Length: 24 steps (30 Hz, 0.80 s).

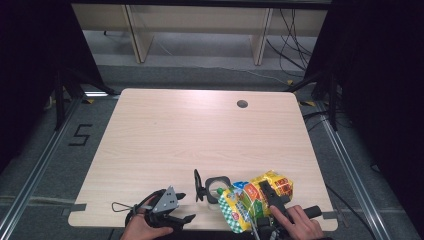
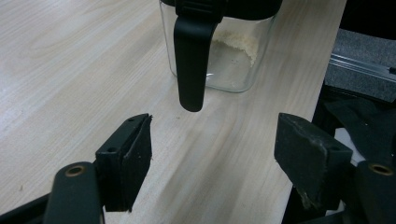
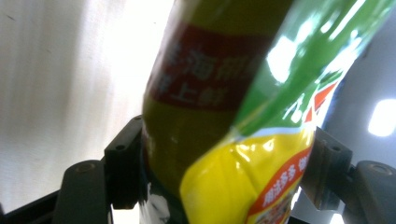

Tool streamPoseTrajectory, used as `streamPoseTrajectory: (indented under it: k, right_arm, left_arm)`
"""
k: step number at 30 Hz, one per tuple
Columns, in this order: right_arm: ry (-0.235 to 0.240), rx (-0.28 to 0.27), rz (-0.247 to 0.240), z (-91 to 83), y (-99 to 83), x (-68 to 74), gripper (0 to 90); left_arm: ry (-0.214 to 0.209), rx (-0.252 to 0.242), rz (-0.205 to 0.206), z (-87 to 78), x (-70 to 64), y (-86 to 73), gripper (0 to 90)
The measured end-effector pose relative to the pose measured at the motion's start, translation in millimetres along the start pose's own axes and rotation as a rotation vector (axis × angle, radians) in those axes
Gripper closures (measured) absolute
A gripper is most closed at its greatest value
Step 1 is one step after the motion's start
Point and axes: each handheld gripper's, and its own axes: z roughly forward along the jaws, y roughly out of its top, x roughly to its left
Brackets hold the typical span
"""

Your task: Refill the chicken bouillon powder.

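Near the front edge of the table [image 1: 200, 130]: both grippers and the things they work with.
Left gripper [image 1: 181, 207]: held low at the front left, its jaws spread wide with nothing between them; in the left gripper view [image 2: 212, 144] they point at the jar.
Glass jar [image 1: 216, 189]: clear, with a black rim and a black handle, standing on the wood between the two grippers, apart from the left jaws; in the left gripper view [image 2: 219, 56] a little pale powder lies at its bottom.
Right gripper [image 1: 270, 195]: at the front right, its jaws clamped on the snack bag, one on either side.
Snack bag [image 1: 252, 200]: yellow and green with red print, held just beside the jar; in the right gripper view [image 3: 233, 121] it sits squeezed between the two jaws.
Person's hands: the left hand [image 1: 142, 227] and the right hand [image 1: 300, 225] come in from the bottom edge.
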Motion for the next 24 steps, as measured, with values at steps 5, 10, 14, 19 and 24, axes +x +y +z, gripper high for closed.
streamPoseTrajectory:
  k: [5,10,14,19,24]
  right_arm:
    - [-0.061,0.014,-0.078,3.4,1.4,-1.1,30.4]
    - [-0.062,0.019,-0.097,5.6,-0.9,-1.9,30.5]
    - [-0.06,0.021,-0.114,5.1,-1.6,-4.4,30.5]
    - [-0.067,0.018,-0.133,4.9,-1.1,-5.7,30.6]
    - [-0.074,0.013,-0.086,5.2,-3.4,-8.0,30.6]
  left_arm:
    - [-0.02,0.004,-0.007,1.3,-0.5,0.0,27.3]
    - [0.0,-0.001,-0.003,0.3,0.0,-0.2,27.3]
    - [-0.007,0.018,0.012,-0.3,0.8,0.0,27.3]
    - [0.001,0.001,-0.003,0.3,0.1,-0.3,27.3]
    - [-0.007,0.01,-0.006,0.2,-0.1,-0.3,27.3]
